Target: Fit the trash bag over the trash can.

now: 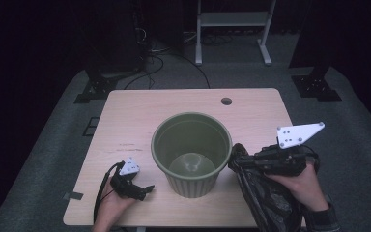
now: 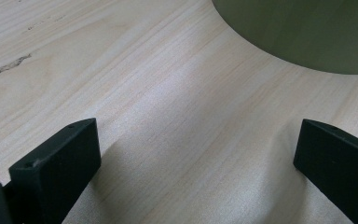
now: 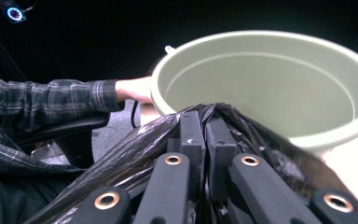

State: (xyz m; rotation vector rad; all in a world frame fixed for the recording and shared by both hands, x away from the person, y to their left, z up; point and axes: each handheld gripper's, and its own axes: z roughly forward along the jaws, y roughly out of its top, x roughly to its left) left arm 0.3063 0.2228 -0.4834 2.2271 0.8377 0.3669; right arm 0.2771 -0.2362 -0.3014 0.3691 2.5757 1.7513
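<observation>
An empty olive-green bin (image 1: 192, 152) stands upright in the middle of the wooden table (image 1: 140, 111). My right gripper (image 1: 237, 157) is shut on a black plastic bag (image 1: 265, 198), held just right of the bin's rim; the bag hangs down past the table's front edge. In the right gripper view the jaws are pressed together on the bag's bunched film (image 3: 140, 149) with the bin's mouth (image 3: 270, 84) right behind. My left gripper (image 1: 142, 192) rests low on the table left of the bin, open, with bare wood between its jaws and the bin's wall (image 2: 307, 32) ahead.
A round cable hole (image 1: 226, 101) sits near the table's far edge. Dark floor with cables, stand feet and a white frame (image 1: 232, 29) lies beyond the table. The person's plaid sleeve (image 3: 51, 98) and left hand show behind the bin.
</observation>
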